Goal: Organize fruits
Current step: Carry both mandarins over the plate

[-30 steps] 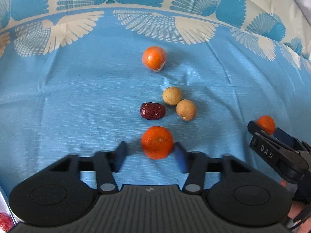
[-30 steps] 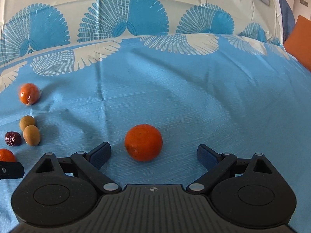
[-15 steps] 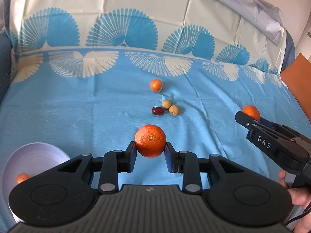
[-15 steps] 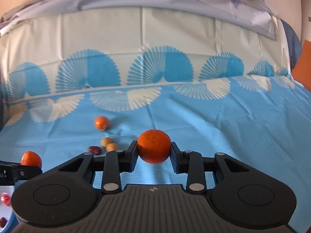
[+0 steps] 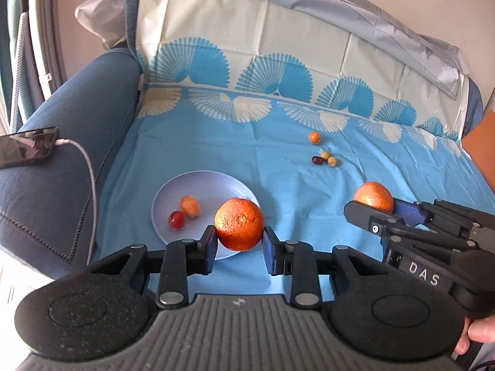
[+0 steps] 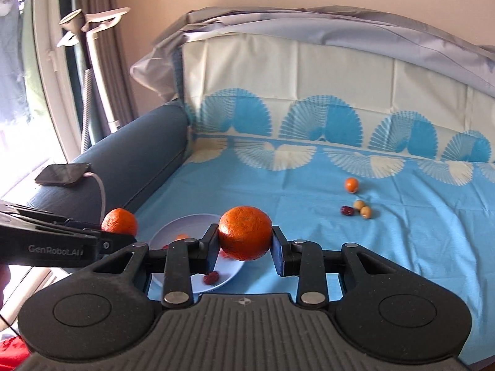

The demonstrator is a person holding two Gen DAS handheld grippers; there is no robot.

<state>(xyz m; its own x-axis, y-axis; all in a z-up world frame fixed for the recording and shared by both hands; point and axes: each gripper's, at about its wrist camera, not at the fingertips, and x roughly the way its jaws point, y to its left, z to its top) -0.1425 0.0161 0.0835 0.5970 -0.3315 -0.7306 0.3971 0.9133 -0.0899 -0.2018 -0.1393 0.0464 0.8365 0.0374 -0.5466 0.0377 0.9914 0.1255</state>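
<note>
Both oranges have just been lifted off the blue cloth, the left gripper pinching one orange and the right gripper pinching another orange, near the plate, so dropping comes next.

Home living room: sofa armrest, curtain, charging phone.
</note>
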